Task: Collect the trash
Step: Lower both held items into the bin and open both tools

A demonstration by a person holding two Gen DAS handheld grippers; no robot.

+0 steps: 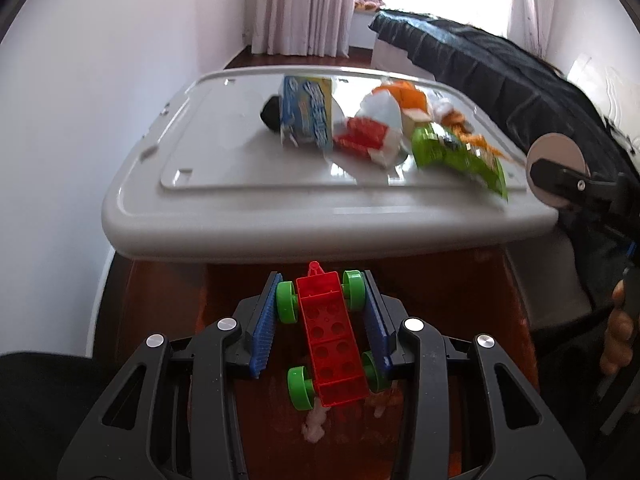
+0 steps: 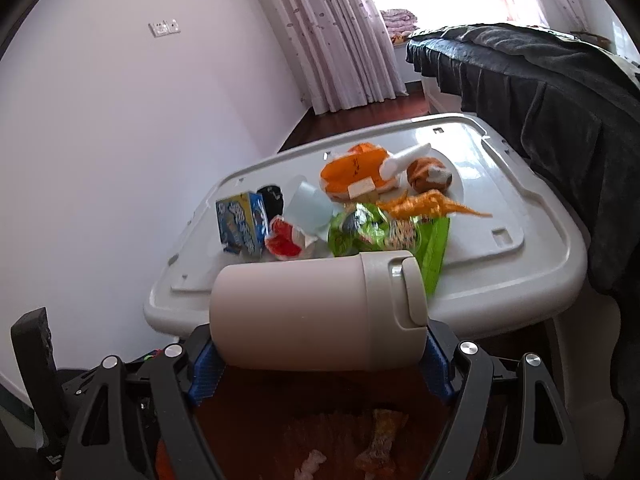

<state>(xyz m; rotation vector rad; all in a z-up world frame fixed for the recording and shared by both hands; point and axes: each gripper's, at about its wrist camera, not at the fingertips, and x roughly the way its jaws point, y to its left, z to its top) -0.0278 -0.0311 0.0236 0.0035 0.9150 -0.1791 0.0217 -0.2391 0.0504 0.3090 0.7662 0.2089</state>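
Note:
My left gripper [image 1: 320,308] is shut on a red toy car [image 1: 332,340] with green wheels, held over the brown floor just in front of the grey bin lid [image 1: 248,184]. My right gripper [image 2: 320,344] is shut on a beige flask [image 2: 316,312], held sideways before the same lid [image 2: 520,264]. On the lid lies a pile: a blue carton [image 1: 308,112] [image 2: 242,224], a red-and-white wrapper [image 1: 366,136] [image 2: 286,240], a green snack bag [image 1: 456,152] [image 2: 376,232], an orange plush [image 2: 356,168] and an orange toy dinosaur [image 2: 432,204].
A white wall runs along the left [image 1: 100,80]. A bed with a dark cover [image 2: 540,88] stands right of the bin. Curtains [image 2: 340,40] hang at the back. The right hand and gripper body show at the left view's right edge [image 1: 592,192]. Scraps lie on the floor [image 2: 380,440].

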